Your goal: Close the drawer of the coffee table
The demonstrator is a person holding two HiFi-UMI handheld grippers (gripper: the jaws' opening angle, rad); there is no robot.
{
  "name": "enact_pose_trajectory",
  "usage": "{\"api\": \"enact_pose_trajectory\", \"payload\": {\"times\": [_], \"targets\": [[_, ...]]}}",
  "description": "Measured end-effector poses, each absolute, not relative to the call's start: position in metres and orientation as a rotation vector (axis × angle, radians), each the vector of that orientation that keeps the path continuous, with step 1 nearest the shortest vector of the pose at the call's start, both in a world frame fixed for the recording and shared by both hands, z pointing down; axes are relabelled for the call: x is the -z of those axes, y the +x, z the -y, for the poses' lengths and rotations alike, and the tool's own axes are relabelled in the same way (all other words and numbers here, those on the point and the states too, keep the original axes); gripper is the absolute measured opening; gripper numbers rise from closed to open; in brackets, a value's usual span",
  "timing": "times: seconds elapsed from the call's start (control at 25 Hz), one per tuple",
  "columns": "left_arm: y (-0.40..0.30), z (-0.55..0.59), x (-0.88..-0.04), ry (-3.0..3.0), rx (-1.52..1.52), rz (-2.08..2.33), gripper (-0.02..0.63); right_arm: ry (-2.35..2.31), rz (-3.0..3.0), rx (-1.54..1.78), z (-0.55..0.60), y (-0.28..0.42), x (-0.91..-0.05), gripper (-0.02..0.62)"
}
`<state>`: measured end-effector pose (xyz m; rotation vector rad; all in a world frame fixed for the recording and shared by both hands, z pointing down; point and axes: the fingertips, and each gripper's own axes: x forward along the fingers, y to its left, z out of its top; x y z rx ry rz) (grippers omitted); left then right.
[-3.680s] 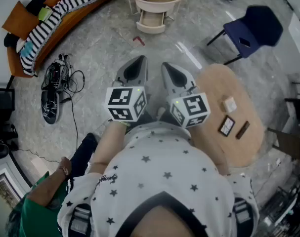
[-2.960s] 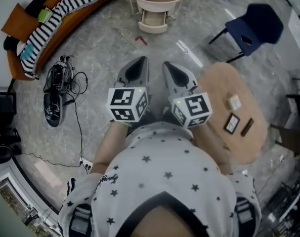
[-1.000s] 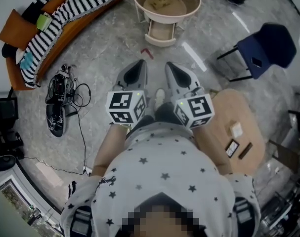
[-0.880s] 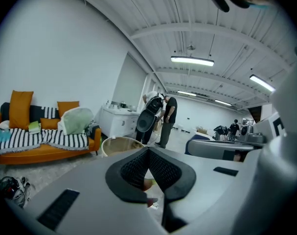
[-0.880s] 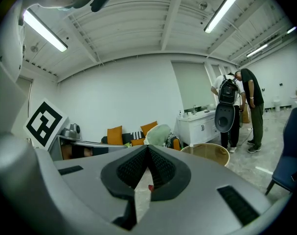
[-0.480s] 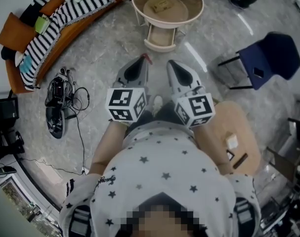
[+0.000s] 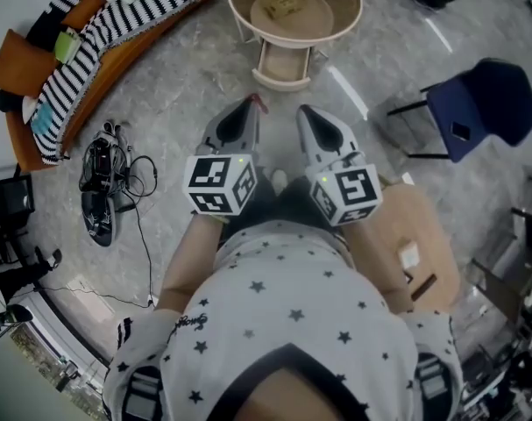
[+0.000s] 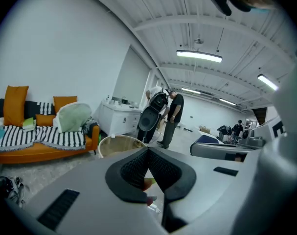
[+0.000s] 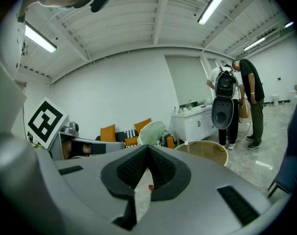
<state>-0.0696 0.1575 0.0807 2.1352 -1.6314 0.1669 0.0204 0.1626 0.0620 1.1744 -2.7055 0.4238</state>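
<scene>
**Q:** Ahead of my left claw (image 7: 251, 103) and right claw (image 7: 302, 110), what is the drawer status?

**A:** Drawer (image 7: 283, 63) of coffee table (image 7: 234, 11) stands pulled out, well apart from both. I hold both claws pressed together, empty. Closing not begun.

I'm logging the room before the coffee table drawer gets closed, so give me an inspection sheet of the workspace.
Surface: grey marbled floor; round coffee table ahead.
Job's things: drawer stands pulled out toward the person.
Clutter: small object on the tabletop; red scrap on the floor; shoes.
Grippers: left gripper and right gripper, jaws together, empty, short of the drawer.
Cables: black tangle by the shoes.
Surroundings: orange sofa with striped blanket; blue chair; wooden side table.
</scene>
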Motion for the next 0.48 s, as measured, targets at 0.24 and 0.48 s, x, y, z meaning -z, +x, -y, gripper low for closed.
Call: {"api": "enact_pose_trajectory", "payload": {"times": [0.24,0.48], "targets": [[-0.078,-0.136,-0.093,2.117,-0.183,1.627,0.009,1.201,2.653,-0.477,-0.14,0.023,-0.081,0.006],[-0.099,-0.106,-0.111,2.084,-0.199,1.644,0.009,1.204,2.616,-0.501,-0.116,0.018,-0.098,0.006]]}}
